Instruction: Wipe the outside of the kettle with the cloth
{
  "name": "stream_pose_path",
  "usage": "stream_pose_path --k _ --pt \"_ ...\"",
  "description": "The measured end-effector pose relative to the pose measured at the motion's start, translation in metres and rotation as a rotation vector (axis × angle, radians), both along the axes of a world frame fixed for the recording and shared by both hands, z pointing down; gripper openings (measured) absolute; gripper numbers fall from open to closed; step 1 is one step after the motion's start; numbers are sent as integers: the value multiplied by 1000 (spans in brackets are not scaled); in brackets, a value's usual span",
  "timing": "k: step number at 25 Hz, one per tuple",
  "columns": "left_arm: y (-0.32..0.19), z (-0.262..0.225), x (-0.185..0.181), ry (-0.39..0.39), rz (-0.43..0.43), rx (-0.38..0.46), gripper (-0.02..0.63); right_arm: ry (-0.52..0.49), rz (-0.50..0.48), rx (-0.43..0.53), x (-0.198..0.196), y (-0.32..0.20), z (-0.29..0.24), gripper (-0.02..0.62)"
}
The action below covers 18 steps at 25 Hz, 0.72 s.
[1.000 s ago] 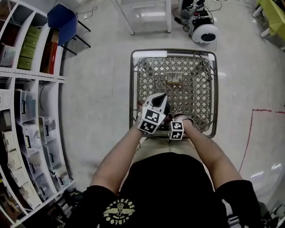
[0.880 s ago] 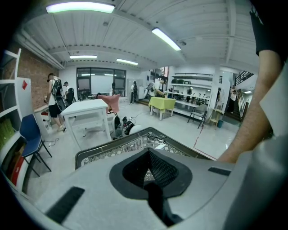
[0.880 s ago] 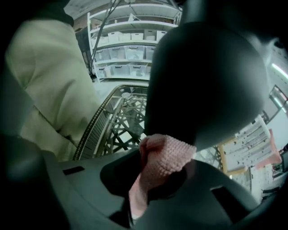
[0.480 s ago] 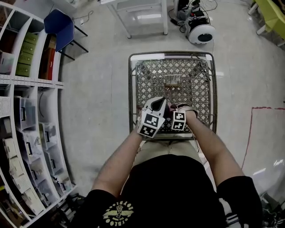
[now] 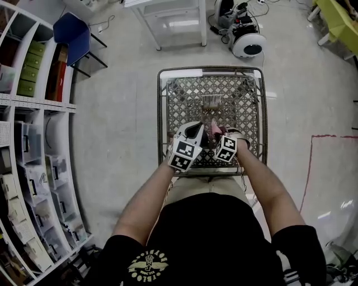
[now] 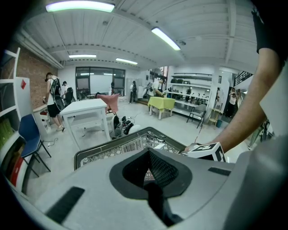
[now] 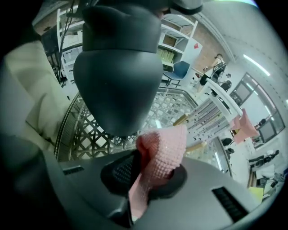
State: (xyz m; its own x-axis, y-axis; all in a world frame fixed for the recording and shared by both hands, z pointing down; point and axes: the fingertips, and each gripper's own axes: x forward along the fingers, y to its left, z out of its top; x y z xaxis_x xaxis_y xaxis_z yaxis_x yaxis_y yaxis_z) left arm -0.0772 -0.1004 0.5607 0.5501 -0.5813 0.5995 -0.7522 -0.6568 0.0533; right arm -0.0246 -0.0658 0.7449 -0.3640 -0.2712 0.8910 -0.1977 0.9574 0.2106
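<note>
Fingers of the right gripper (image 7: 150, 182) pinch the pink cloth (image 7: 163, 150); the left gripper (image 6: 150, 179) has its fingers pressed together on nothing.

Both grippers sit over the near part of a wire-mesh cart basket (image 5: 224, 92), just beside each other, with their marker cubes toward the person. The cloth stands up out of the right fingers in a bunched fold, and a thin tail of it trails back along the seam between them. In the head view it shows as a small pink patch between the two gripper tips. The left fingers leave only a small triangular gap at the tip, through which the basket mesh is seen. The basket stands on a pale floor (image 5: 123, 123). Shelving (image 5: 33, 111) runs along the left. A blue chair (image 5: 75, 31) and a white table (image 5: 168, 11) stand on the far side.
</note>
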Motion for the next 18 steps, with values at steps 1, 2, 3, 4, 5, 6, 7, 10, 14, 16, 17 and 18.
stream_pose_path --k 1,2,3,4,5,6,7,10,14,16,17,18 --pt "0 0 0 1 2 0 -5 6 16 -3 8 1 2 35" --pt "1 1 1 0 3 0 -5 12 35 -7 17 2 4 35" --pt "1 1 0 -1 4 2 -5 17 57 -11 25 4 5 35" --pt "1 0 0 -3 5 4 -5 24 80 -16 35 5 7 35" --pt "1 -1 0 -3 5 4 -5 33 102 -22 45 6 8 35" --pt "2 -3 0 -4 5 3 -5 43 124 -29 56 7 10 35" --pt "1 -4 0 -5 4 4 -5 54 145 -38 67 9 12 35" --pt "0 -4 2 -10 1 8 -5 88 223 -56 107 12 21 35" --pt "0 -5 2 -5 4 6 -5 49 394 -93 145 12 20 43" --pt "0 -5 2 -6 3 7 -5 5 465 -123 155 13 17 182" --pt "0 -5 2 -8 2 9 -5 -11 489 -140 159 15 17 235" --pt "0 -5 2 -10 2 10 -5 -23 505 -152 162 18 17 244"
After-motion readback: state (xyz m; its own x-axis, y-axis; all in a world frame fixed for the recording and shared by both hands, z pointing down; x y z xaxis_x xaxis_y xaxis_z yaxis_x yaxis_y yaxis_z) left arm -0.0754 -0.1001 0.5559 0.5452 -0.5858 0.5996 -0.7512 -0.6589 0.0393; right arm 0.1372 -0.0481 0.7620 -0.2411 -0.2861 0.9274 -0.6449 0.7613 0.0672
